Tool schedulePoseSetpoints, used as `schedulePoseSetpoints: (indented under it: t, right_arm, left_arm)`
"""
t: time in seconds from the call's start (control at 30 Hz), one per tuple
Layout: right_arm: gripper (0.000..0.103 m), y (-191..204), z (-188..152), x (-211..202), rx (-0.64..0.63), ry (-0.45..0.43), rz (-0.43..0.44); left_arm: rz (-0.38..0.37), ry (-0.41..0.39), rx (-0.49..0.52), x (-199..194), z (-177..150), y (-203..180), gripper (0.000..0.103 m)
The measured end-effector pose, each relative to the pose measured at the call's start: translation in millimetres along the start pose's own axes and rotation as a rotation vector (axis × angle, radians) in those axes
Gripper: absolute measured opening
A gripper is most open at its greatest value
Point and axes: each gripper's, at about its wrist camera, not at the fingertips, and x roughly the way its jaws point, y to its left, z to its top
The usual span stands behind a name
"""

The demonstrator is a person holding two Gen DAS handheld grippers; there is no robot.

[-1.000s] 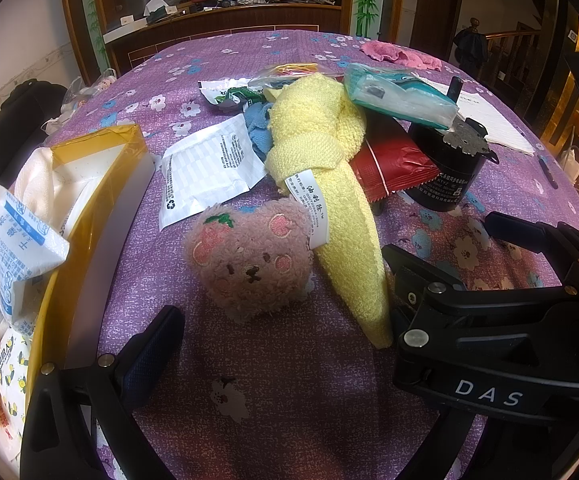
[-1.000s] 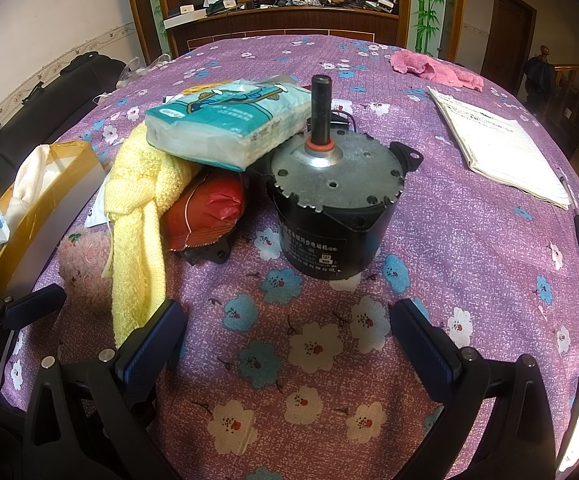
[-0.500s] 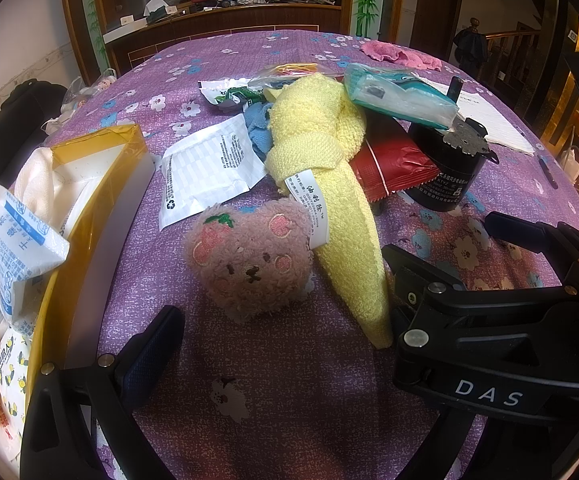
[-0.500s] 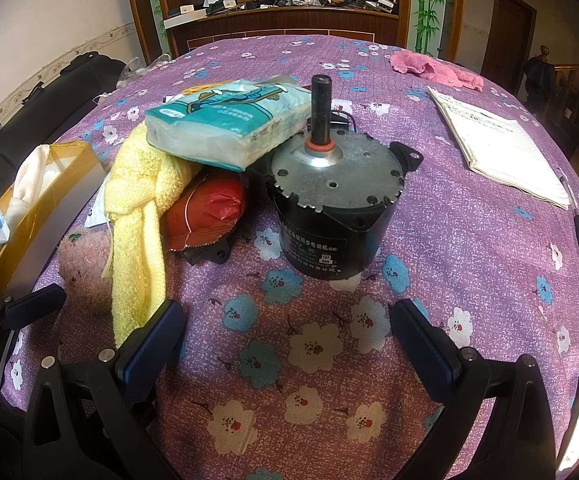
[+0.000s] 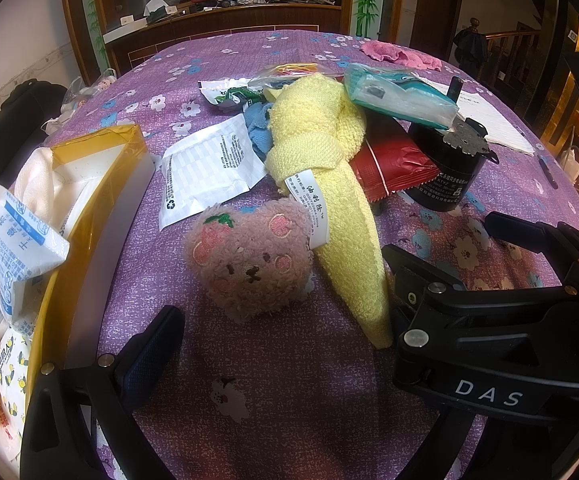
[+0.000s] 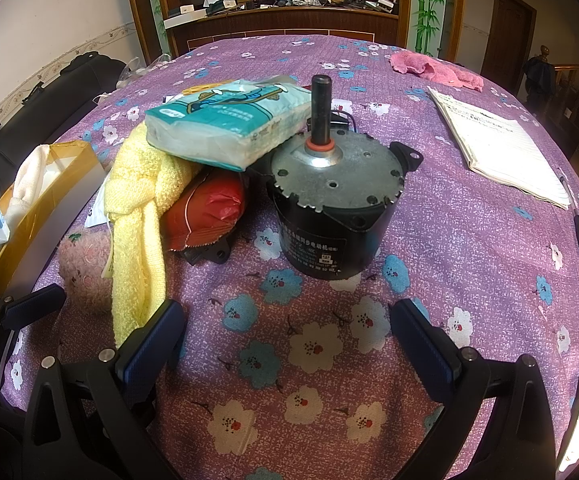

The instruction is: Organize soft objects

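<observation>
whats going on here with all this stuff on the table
A person holds two open grippers low over a purple floral tablecloth, gripping nothing yet. The left gripper faces a pink plush bear beside a knotted yellow towel. The right gripper faces a black motor. A tissue pack lies across towel and motor. The yellow box stands left.

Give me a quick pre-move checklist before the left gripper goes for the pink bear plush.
1. Left gripper open, empty: ok.
2. Pink bear plush in front of the left gripper, between its fingers' line: ok.
3. Yellow towel clear of the plush: not ok, its tag lies on the plush.
4. Right gripper open, holding nothing: ok.
5. Yellow-edged box has room: cannot tell.
</observation>
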Motion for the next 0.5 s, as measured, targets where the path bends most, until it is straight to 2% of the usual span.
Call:
schedulePoseSetpoints:
  t: [0.5]
  right_arm:
    - [0.103,0.1,0.0,-0.1,0.000,0.000,0.000]
  left_arm:
    - [0.000,0.000,0.000,1.0,0.6,-0.2,0.102]
